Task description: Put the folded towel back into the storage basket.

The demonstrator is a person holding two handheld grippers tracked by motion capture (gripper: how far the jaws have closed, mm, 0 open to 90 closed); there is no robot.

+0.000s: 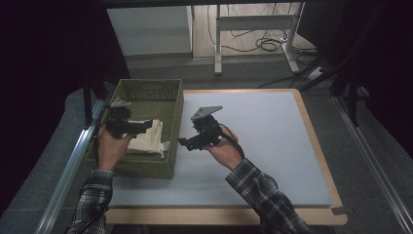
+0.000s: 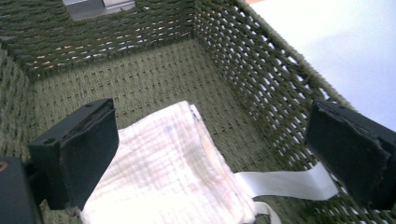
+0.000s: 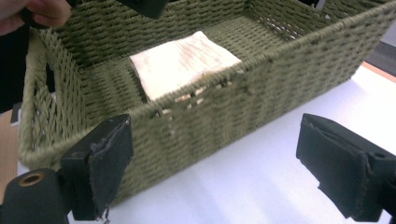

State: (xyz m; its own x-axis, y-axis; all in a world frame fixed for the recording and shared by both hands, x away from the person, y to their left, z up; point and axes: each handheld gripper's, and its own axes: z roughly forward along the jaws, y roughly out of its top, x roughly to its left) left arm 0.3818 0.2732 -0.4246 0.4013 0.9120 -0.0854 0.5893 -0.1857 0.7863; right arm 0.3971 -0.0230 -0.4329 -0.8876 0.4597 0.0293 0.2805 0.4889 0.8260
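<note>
The basket (image 1: pixel 146 127) stood at the mat's (image 1: pixel 272 146) left edge. Above the basket's left side hung the left gripper (image 1: pixel 146 126), jaws apart with nothing between them. Inside the basket, toward its near end, lay the folded cloth (image 1: pixel 148 139), a white strap (image 2: pixel 285 183) trailing from it. Just right of the basket, seemingly clear of its wall, was the right gripper (image 1: pixel 183 144), jaws wide and empty.

The high view looks down over the table (image 1: pixel 272 146) from the near side; both gripper views sit close, sharing the basket (image 2: pixel 261 70) and cloth (image 3: pixel 184 63).
</note>
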